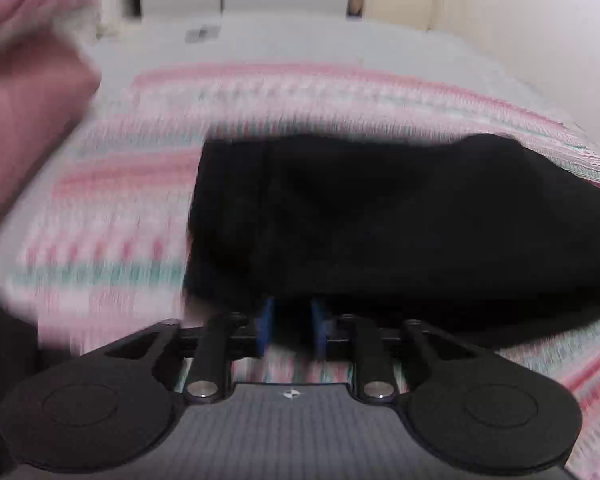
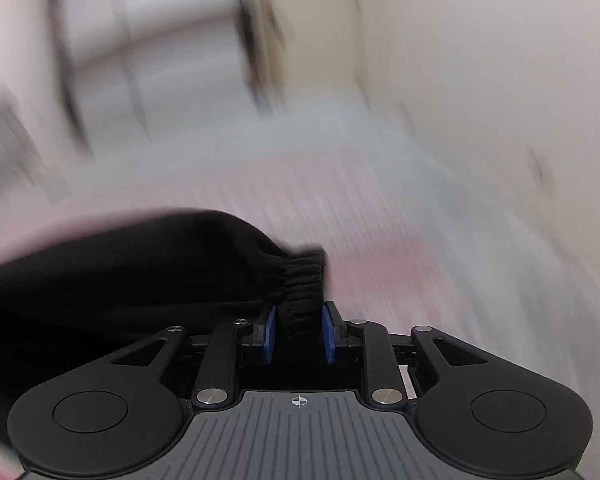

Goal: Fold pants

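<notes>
Pants (image 1: 400, 224) are black, draped over a pink/teal striped blanket (image 1: 112, 216), both views motion-blurred. Right gripper (image 2: 299, 328) clamps the elastic cuff (image 2: 302, 280) between its blue pads (image 2: 329, 334), with the fabric trailing off to the left. Left gripper (image 1: 291, 326) has its pads narrowly apart at the pants' near edge; fabric covers the tips, so can't tell if it's gripping. Pink fabric (image 1: 24, 80) sits at upper left.

Soft even indoor light, heavy motion blur, fisheye-warped edges.
</notes>
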Demonstrator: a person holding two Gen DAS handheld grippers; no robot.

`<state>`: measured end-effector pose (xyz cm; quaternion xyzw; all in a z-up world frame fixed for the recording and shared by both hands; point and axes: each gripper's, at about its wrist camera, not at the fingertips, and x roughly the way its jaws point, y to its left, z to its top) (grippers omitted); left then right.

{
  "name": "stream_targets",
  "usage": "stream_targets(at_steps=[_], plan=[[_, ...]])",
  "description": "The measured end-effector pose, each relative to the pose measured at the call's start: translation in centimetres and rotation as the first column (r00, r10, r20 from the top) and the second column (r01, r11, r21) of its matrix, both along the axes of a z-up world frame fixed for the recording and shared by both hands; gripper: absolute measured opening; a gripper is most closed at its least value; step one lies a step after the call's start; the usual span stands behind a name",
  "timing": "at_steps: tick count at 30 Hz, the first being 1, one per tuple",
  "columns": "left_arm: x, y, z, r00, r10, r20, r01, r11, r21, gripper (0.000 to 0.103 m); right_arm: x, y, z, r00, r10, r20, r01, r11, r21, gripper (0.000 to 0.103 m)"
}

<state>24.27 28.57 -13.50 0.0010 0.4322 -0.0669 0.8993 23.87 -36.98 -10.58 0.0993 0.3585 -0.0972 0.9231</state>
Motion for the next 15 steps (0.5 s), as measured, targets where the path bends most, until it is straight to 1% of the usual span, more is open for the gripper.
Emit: stream_targets(at_steps=[1,2,3,4,5,6,7,8,9,10,11,12,13,14,15], plan=[[-0.9,0.7,0.2,0.999,0.034,-0.002,-0.034,0.999,-0.006,0.064,-0.7,-0.3,-2.5,0.995,-0.025,-0.101,0.027,0.999,0.017,0.027],[-1.5,1.4,0.6,0.998,0.059,0.0,-0.059,0.998,-0.028,0.065,-2.0,-0.3,-3.9,0.991,-0.042,-0.125,0.048,0.998,0.047,0.027],[-2.1,2.1,1.1,0.997,0.08,0.001,-0.08,0.994,-0.068,0.067,-3.2,-0.2,-4.1,0.993,-0.067,-0.094,0.074,0.994,0.076,0.028],[-2.5,2.8,1.6,0.995,0.1,0.001,-0.1,0.988,-0.119,0.071,-4.4,-0.4,-3.9,0.993,-0.101,-0.055,0.106,0.988,0.115,0.03],[-2.9,3.5,2.2,0.993,0.121,0.012,-0.117,0.978,-0.17,0.074,-5.4,-0.9,-3.5,0.989,-0.145,-0.015,0.146,0.975,0.169,0.036],[-3.3,3.9,2.8,0.989,0.142,0.029,-0.133,0.968,-0.211,0.076,-6.0,-1.3,-3.1,0.982,-0.189,-0.003,0.186,0.961,0.204,0.04],[-3.4,4.0,3.1,0.984,0.172,0.041,-0.157,0.955,-0.251,0.08,-6.4,-1.7,-2.7,0.972,-0.233,0.002,0.227,0.947,0.225,0.044],[-3.5,3.9,3.4,0.976,0.214,0.042,-0.193,0.936,-0.294,0.086,-6.6,-1.9,-2.3,0.961,-0.277,-0.002,0.269,0.932,0.241,0.045],[-3.3,3.8,3.4,0.963,0.268,0.029,-0.243,0.908,-0.342,0.089,-6.7,-2.1,-2.0,0.953,-0.303,-0.014,0.296,0.919,0.259,0.045],[-2.9,4.0,3.3,0.946,0.323,0.001,-0.297,0.872,-0.389,0.092,-6.6,-2.1,-1.8,0.947,-0.321,-0.026,0.315,0.904,0.29,0.045],[-2.2,4.1,2.9,0.924,0.38,-0.05,-0.361,0.819,-0.445,0.092,-6.7,-1.9,-1.5,0.945,-0.326,-0.024,0.315,0.889,0.333,0.045],[-1.7,4.3,2.5,0.897,0.429,-0.103,-0.422,0.767,-0.484,0.092,-6.4,-1.4,-1.4,0.946,-0.325,-0.02,0.308,0.875,0.372,0.046],[-1.0,4.2,2.0,0.866,0.476,-0.153,-0.482,0.713,-0.509,0.092,-5.8,-1.1,-1.2,0.944,-0.33,-0.024,0.31,0.856,0.414,0.05],[-0.2,4.0,1.4,0.832,0.522,-0.188,-0.535,0.664,-0.522,0.092,-5.2,-0.7,-1.0,0.936,-0.35,-0.046,0.332,0.83,0.448,0.05],[0.3,3.7,1.2,0.815,0.547,-0.193,-0.558,0.647,-0.52,0.092,-4.6,-0.4,-1.0,0.926,-0.372,-0.063,0.358,0.814,0.457,0.05]])
